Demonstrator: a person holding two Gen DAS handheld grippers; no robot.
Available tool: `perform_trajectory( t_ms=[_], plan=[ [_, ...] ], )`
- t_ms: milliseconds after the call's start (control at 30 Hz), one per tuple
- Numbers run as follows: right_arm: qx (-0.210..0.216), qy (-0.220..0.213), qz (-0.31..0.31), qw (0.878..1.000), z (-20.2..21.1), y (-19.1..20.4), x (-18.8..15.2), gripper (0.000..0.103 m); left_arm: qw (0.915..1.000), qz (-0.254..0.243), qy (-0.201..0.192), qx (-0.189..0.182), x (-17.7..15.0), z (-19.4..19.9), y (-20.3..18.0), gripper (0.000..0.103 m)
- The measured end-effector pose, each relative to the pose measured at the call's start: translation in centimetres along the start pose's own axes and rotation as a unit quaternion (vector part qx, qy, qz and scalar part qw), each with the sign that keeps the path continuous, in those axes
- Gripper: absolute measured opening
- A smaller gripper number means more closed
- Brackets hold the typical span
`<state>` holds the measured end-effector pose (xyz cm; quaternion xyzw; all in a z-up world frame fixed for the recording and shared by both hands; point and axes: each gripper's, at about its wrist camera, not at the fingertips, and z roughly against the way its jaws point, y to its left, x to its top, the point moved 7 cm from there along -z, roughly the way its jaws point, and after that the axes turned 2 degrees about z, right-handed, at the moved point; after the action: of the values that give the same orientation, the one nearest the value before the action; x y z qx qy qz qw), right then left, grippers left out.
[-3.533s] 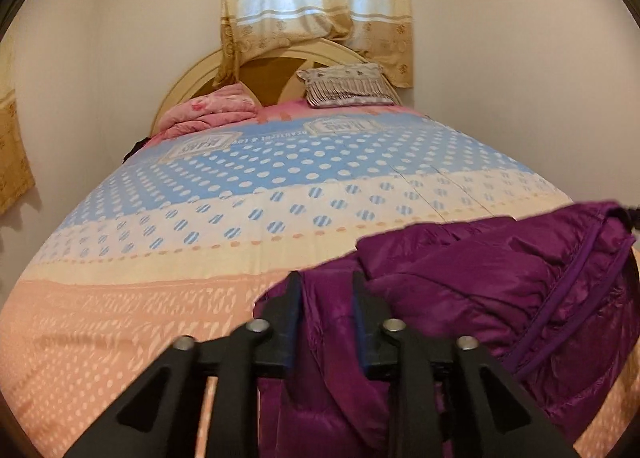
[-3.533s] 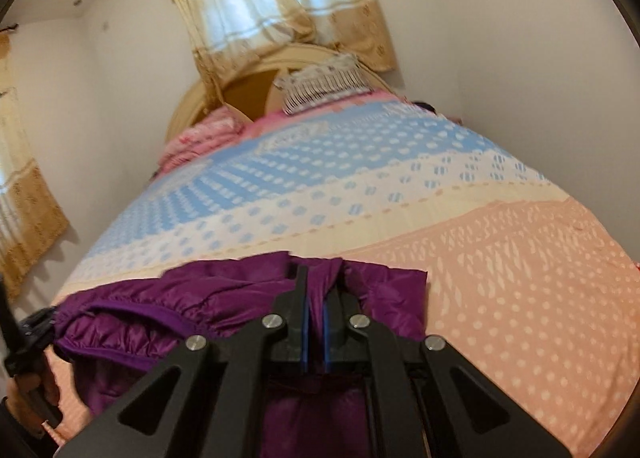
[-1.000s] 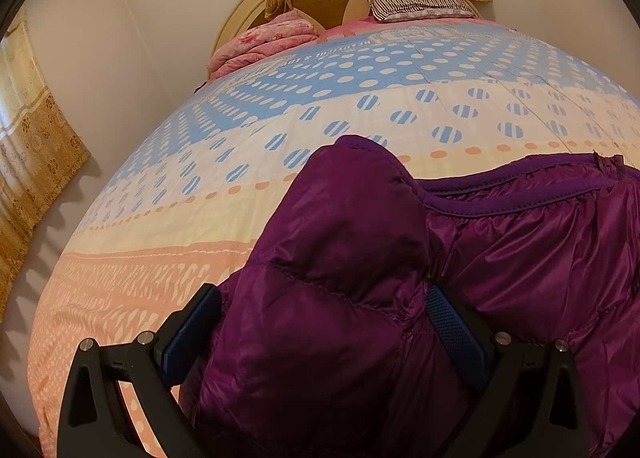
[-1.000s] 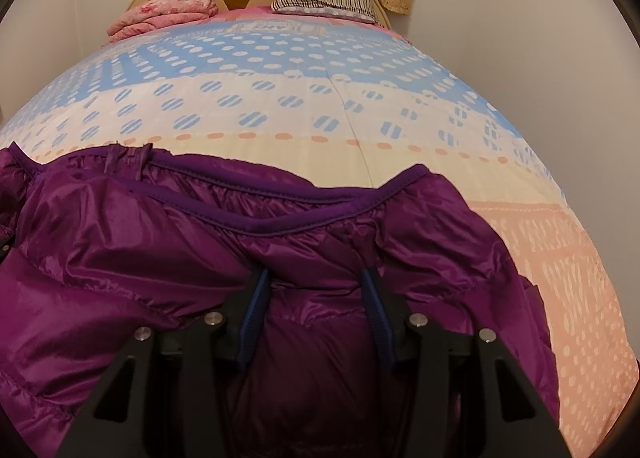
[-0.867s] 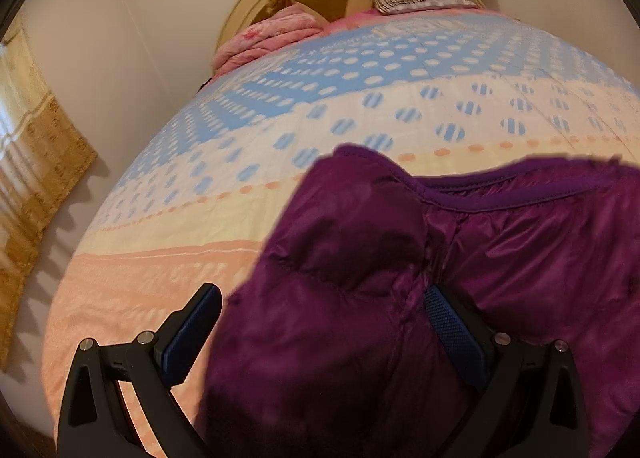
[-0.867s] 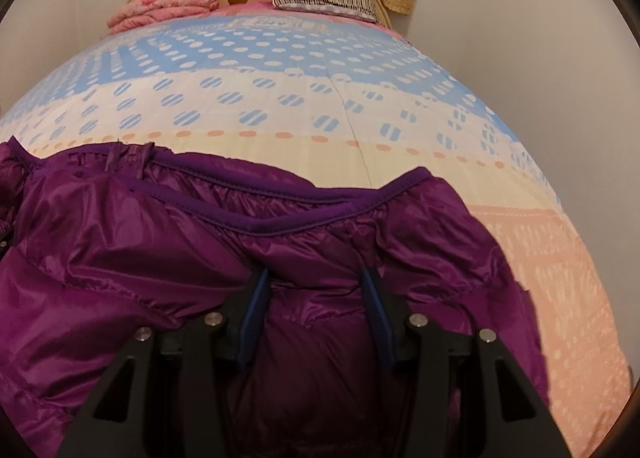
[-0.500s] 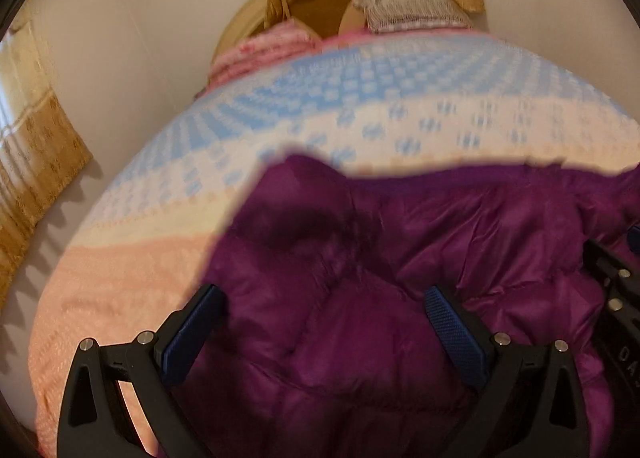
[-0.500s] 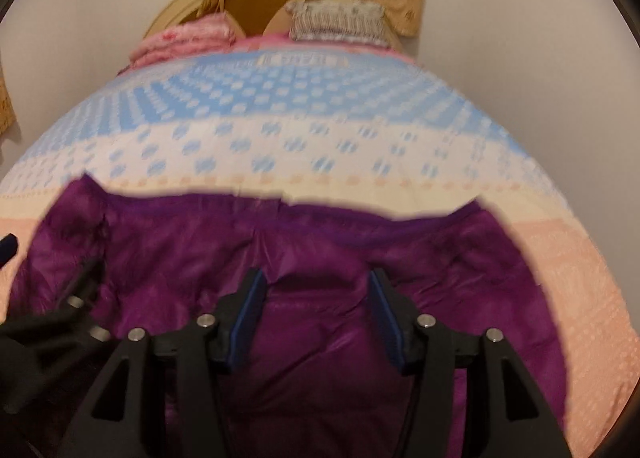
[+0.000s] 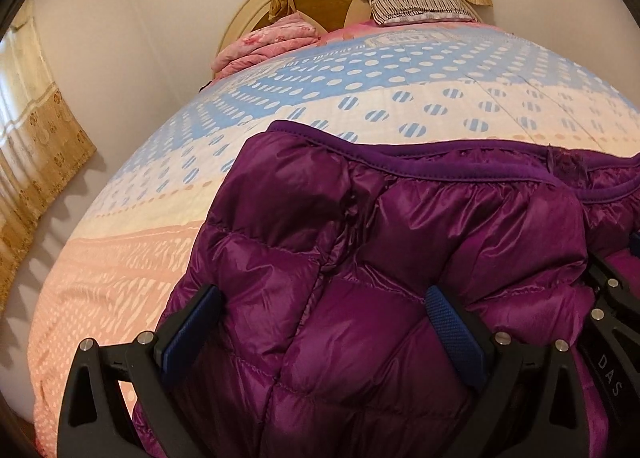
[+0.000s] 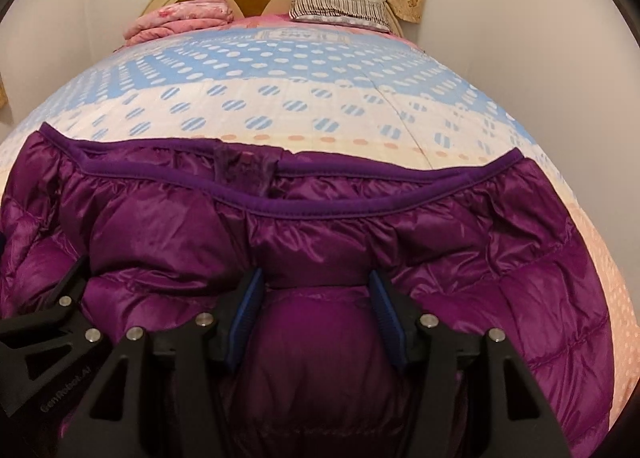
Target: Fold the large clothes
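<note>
A shiny purple quilted down jacket [image 9: 400, 242] lies folded on the bed, its banded hem edge toward the headboard; it fills the lower half of the right wrist view [image 10: 320, 226] too. My left gripper [image 9: 320, 318] is open wide, its blue pads straddling the jacket's left part. My right gripper [image 10: 316, 306] is open, pads either side of a puffed panel near the jacket's middle. Each gripper shows at the edge of the other's view. Neither pad pair pinches fabric.
The bed [image 9: 360, 98] has a dotted cover in blue, cream and peach bands. A folded pink blanket [image 9: 268, 42] and a striped pillow [image 9: 416, 2] lie by the round headboard. Walls stand close at both sides, and curtains [image 9: 36, 146] hang at left.
Both grippers let go of the jacket after 3.5 s ago and stand open. In the last second they pulled back slightly, then settled low over the jacket, side by side.
</note>
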<state>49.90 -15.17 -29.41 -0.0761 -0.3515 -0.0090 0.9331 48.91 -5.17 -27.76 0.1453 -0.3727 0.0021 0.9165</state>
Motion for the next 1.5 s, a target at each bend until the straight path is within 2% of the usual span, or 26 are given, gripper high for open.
perform_trajectory(
  t_ms=[167, 300, 400, 467, 533, 600, 767, 1000, 1100, 1167, 1267, 1333, 1433, 1500],
  plan=[
    [-0.001, 0.002, 0.002, 1.000, -0.1, 0.0, 0.0, 0.059, 1.0000, -0.001, 0.003, 0.000, 0.0, -0.1, -0.1, 0.102],
    [0.014, 0.006, -0.004, 1.000, 0.1, -0.3, 0.2, 0.059, 0.9995, 0.002, 0.011, -0.028, 0.3, 0.5, 0.6, 0.102],
    [0.036, -0.007, -0.006, 0.999, 2.4, -0.4, 0.2, 0.059, 0.9987, 0.023, -0.039, -0.022, 0.3, 3.7, 3.5, 0.102],
    [0.042, -0.028, 0.002, 0.999, 4.6, 0.0, -0.2, 0.065, 0.9978, 0.032, -0.052, -0.026, -0.4, 4.6, 4.5, 0.102],
    [0.041, -0.031, 0.005, 0.999, 5.4, 0.5, -1.0, 0.067, 0.9986, 0.031, -0.036, -0.024, -1.6, 3.9, 4.5, 0.102],
    [0.026, -0.017, 0.017, 0.999, 4.4, 1.1, -2.3, 0.067, 0.9994, 0.025, -0.016, -0.017, -2.8, 2.3, 3.9, 0.102],
    [-0.002, -0.032, 0.036, 0.999, 3.4, 1.7, -2.9, 0.068, 0.9992, 0.033, -0.013, -0.017, -3.0, 1.9, 3.7, 0.102],
    [0.007, -0.027, 0.034, 0.999, 2.8, 1.4, -3.0, 0.070, 0.9991, 0.034, -0.013, -0.021, -3.0, 2.6, 4.5, 0.102],
    [0.027, -0.021, 0.025, 0.999, 3.3, 0.8, -2.8, 0.070, 0.9979, 0.042, -0.049, -0.006, -3.6, 6.0, 7.4, 0.102],
    [0.035, -0.027, 0.019, 0.999, 5.4, 0.1, -3.3, 0.072, 0.9959, 0.054, -0.072, 0.010, -4.9, 8.2, 10.3, 0.102],
    [0.035, -0.069, 0.008, 0.997, 9.6, -1.0, -4.8, 0.090, 0.9945, 0.087, -0.052, 0.025, -7.7, 8.7, 13.8, 0.102],
    [0.024, -0.081, 0.016, 0.996, 11.3, -1.4, -6.2, 0.092, 0.9912, 0.127, -0.025, 0.025, -10.0, 8.3, 16.0, 0.102],
    [0.017, -0.070, 0.025, 0.997, 11.4, -1.4, -8.6, 0.092, 0.9832, 0.182, 0.006, -0.011, -12.4, 7.6, 16.8, 0.102],
    [0.014, -0.063, 0.029, 0.997, 10.6, -1.3, -9.7, 0.092, 0.9821, 0.186, 0.007, -0.027, -12.5, 7.7, 16.2, 0.102]
  ],
)
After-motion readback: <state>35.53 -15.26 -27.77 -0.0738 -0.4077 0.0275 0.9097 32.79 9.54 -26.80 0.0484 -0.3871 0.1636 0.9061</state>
